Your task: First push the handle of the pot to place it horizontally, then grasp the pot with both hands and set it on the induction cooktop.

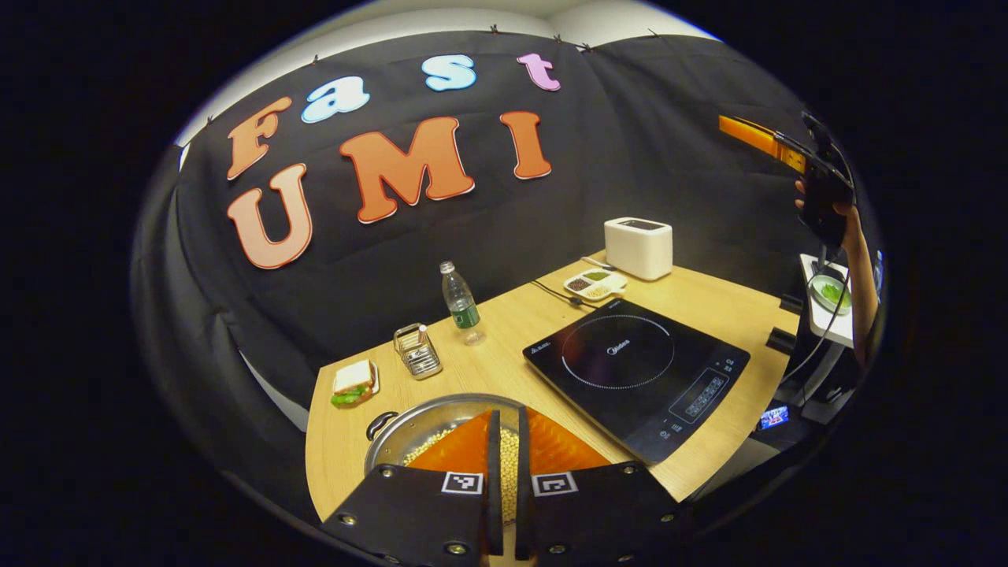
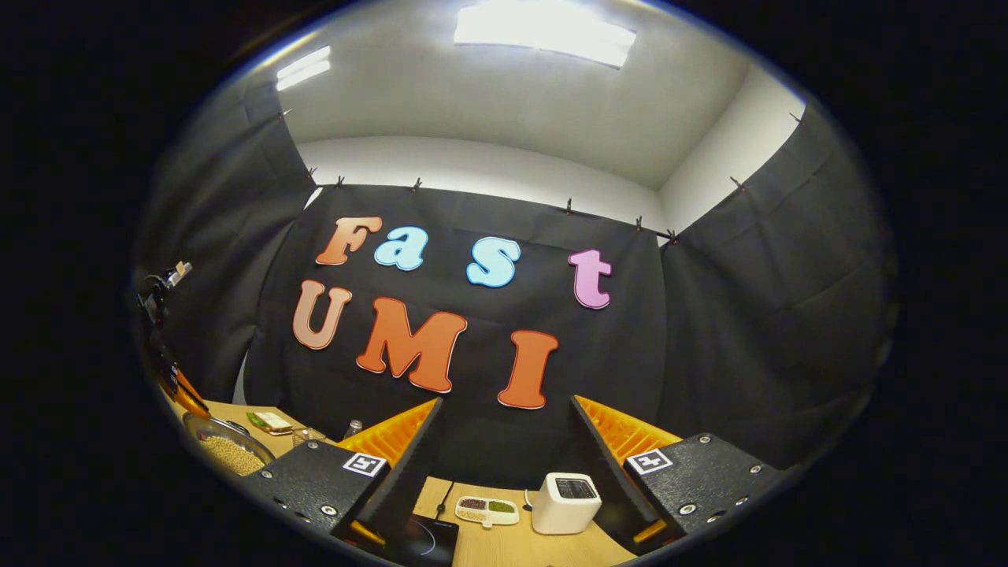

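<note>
The pot point(image 1: 441, 429) sits directly under the nearly closed, empty left hand-held gripper point(image 1: 504, 457), while the spread-open right hand-held gripper point(image 2: 504, 441) is raised well apart.

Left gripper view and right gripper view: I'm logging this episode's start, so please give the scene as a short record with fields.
pot: round steel pot of yellow beans, near table edge, off the cooktop
pot handle: dark loop on its left rim
cooktop: flat black induction cooktop, bare, right of the pot
left gripper: fingers nearly closed, above the beans
right gripper: open, raised, aimed at the wall
table: light wooden table
</note>
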Demonstrator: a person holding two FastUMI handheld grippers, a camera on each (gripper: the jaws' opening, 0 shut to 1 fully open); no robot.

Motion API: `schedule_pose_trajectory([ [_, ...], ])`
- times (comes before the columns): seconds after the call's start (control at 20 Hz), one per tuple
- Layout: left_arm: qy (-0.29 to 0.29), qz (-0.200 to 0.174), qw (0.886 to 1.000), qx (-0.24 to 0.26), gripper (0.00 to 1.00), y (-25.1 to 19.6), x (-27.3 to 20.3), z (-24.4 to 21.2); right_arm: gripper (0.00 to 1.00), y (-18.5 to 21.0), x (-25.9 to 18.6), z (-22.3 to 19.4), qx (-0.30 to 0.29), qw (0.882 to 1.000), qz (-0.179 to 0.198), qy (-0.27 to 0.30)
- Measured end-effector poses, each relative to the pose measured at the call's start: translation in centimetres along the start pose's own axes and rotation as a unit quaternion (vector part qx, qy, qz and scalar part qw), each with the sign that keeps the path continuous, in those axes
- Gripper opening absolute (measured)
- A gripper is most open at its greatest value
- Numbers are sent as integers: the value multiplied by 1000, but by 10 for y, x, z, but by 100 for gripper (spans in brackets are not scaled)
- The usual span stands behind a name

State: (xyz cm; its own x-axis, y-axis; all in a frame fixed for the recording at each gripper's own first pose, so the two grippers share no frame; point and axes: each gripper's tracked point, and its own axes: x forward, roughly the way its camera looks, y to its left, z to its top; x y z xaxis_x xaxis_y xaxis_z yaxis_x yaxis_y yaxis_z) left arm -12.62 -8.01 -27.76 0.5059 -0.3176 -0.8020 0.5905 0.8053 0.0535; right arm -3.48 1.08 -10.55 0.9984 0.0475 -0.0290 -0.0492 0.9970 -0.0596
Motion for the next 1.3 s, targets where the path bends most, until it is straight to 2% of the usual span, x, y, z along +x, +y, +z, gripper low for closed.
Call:
schedule_pose_trajectory([
  [0.35, 83, -44, 996, -6, 8, -27, -1, -50, 95, 1, -6, -42, -9, 999, 3, 34],
  [0.4, 94, -49, 994, -4, 4, -30, -4, -56, 95, 0, -7, -48, -10, 999, 1, 37],
  [0.5, 112, -60, 992, 1, 12, -40, -8, -70, 95, 5, -9, -60, -3, 999, 2, 43],
  [0.55, 121, -67, 990, 3, 7, -45, -9, -76, 95, 10, -9, -69, 1, 999, 6, 48],
  [0.7, 142, -83, 986, 14, 6, -56, -15, -95, 98, 18, -10, -94, 5, 998, 12, 67],
  [0.75, 152, -88, 984, 16, 6, -59, -17, -103, 95, 18, -11, -100, 4, 997, 12, 72],
  [0.95, 188, -94, 977, 19, 6, -61, -20, -134, 95, 15, -14, -115, -1, 997, 5, 82],
  [1.2, 247, -105, 963, 1, 6, -70, -23, -176, 95, -2, -21, -122, -6, 996, -13, 91],
  [1.3, 241, -103, 965, -14, 7, -72, -17, -171, 95, -11, -24, -123, -11, 995, -21, 93],
])
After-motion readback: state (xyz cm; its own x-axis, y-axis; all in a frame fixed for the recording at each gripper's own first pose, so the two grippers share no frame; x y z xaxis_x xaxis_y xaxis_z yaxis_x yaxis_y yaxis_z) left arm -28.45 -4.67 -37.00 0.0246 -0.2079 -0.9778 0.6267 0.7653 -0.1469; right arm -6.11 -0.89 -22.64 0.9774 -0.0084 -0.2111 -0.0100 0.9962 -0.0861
